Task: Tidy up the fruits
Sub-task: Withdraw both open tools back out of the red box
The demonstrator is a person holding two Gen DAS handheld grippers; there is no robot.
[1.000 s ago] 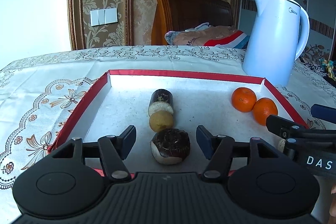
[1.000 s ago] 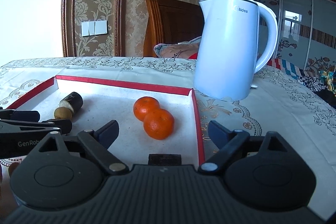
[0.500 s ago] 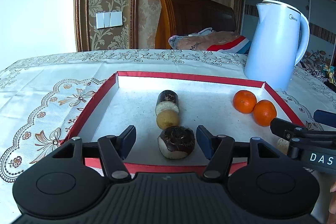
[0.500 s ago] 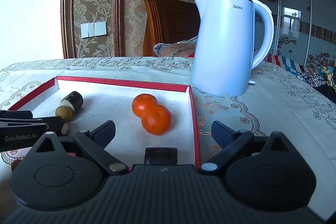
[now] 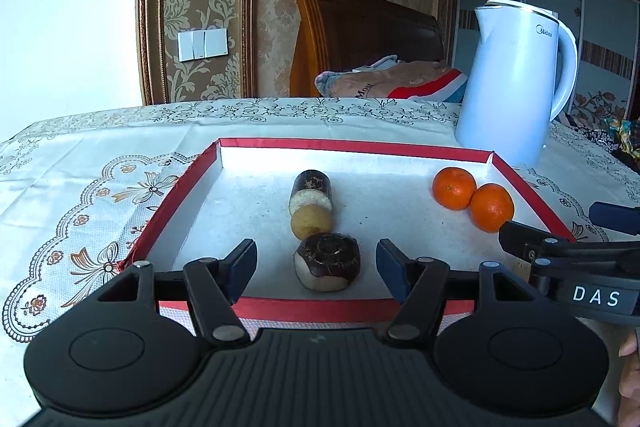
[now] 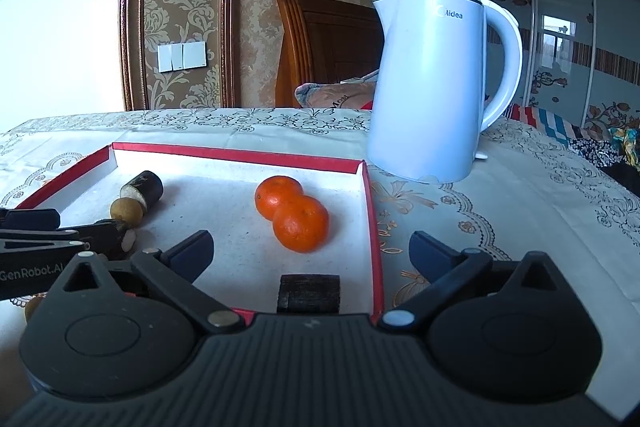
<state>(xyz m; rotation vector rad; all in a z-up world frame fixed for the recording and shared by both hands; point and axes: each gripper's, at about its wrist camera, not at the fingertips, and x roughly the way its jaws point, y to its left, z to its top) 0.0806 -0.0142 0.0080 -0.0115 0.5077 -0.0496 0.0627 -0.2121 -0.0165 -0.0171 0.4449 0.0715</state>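
Left wrist view: the left gripper (image 5: 316,259) stands half open, its jaws having just widened a little; a dark-skinned piece (image 5: 327,261) lies between the fingers, untouched. Behind it in the red-rimmed tray (image 5: 176,195) sit a small yellow fruit (image 5: 311,223) and a dark cylinder (image 5: 311,189) (all in one row). Two oranges (image 5: 472,197) touch at the right.

Right wrist view: the right gripper (image 6: 310,253) has just been opening and stands wide, holding nothing. A dark block (image 6: 309,293) lies just before it. The kettle (image 6: 432,87) stands beyond the tray.
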